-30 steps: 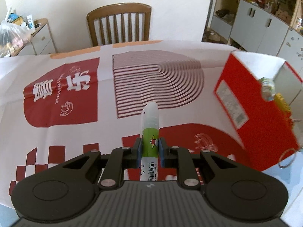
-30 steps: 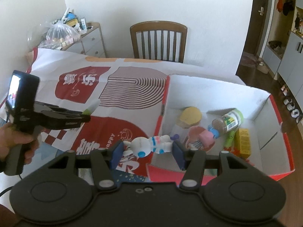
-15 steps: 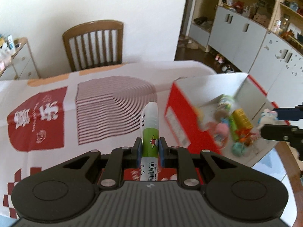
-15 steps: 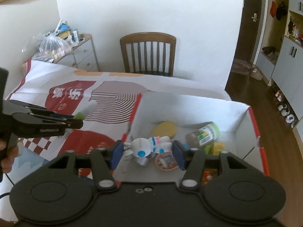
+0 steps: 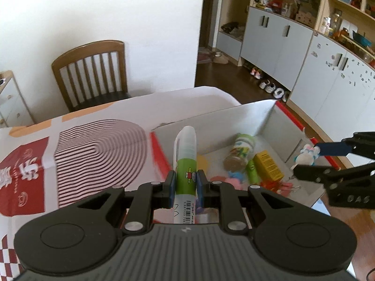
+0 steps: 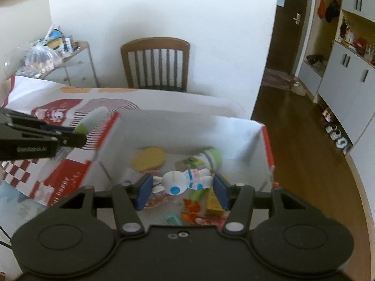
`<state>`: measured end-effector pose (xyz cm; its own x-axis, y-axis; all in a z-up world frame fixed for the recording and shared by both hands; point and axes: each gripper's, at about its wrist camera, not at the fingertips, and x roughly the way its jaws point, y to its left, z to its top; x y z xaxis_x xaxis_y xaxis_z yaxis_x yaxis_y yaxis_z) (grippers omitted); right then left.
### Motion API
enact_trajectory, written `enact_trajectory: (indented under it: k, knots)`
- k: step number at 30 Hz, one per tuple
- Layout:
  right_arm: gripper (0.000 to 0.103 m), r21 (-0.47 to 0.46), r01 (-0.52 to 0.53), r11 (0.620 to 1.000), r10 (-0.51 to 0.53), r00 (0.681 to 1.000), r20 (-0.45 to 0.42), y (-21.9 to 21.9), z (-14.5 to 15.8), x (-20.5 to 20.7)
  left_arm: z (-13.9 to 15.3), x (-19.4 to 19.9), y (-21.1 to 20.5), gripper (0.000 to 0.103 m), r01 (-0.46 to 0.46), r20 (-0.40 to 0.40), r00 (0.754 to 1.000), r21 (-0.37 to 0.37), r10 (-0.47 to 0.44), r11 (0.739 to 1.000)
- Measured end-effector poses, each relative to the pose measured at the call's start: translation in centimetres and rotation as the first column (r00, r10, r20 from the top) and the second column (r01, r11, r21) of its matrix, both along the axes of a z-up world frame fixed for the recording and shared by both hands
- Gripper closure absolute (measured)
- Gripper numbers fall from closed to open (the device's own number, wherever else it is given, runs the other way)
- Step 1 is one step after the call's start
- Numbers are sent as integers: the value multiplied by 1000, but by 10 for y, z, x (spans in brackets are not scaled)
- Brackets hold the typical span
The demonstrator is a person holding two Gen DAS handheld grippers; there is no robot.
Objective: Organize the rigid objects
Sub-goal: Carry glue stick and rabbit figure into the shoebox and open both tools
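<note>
- Left wrist view: your left gripper (image 5: 185, 183) clamps a green-and-white marker (image 5: 186, 164), held over the near-left wall of the red box (image 5: 269, 114). Inside the box lie a jar (image 5: 238, 151), a yellow carton (image 5: 268, 166) and small toys.
- Right wrist view: your right gripper (image 6: 182, 189) pinches an astronaut figurine (image 6: 185, 181) sideways above the box's (image 6: 112, 128) contents, a yellow disc (image 6: 148, 158) beyond it.

A green-and-white marker (image 5: 186, 164) with a translucent cap was clamped upright, tip pointing toward the red-rimmed white box (image 5: 246, 114). A white astronaut figurine (image 6: 185, 181) with blue and pink markings was held sideways above the box's jumbled contents.
</note>
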<state>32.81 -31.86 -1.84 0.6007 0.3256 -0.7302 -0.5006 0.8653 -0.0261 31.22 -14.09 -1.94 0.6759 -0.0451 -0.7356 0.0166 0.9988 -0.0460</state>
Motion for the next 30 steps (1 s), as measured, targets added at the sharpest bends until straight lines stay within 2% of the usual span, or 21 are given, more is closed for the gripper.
enact_trajectory:
  k: [7,13,30]
  knots:
    - [47,-22,11,1000,-11,999,-32,-17,-19,11,-16,25,-33,85,29,-45,999,6,-29,1000]
    - [47,-44,-16,999,14,999,-44,-14,-33,19,-36,47,-51,85,31,-77,997,44,-28,999]
    - [47,-92,-75,993,64,991,-117,-12,-66,43,-86,99,-62,85,30,-194,981,75,-15,997]
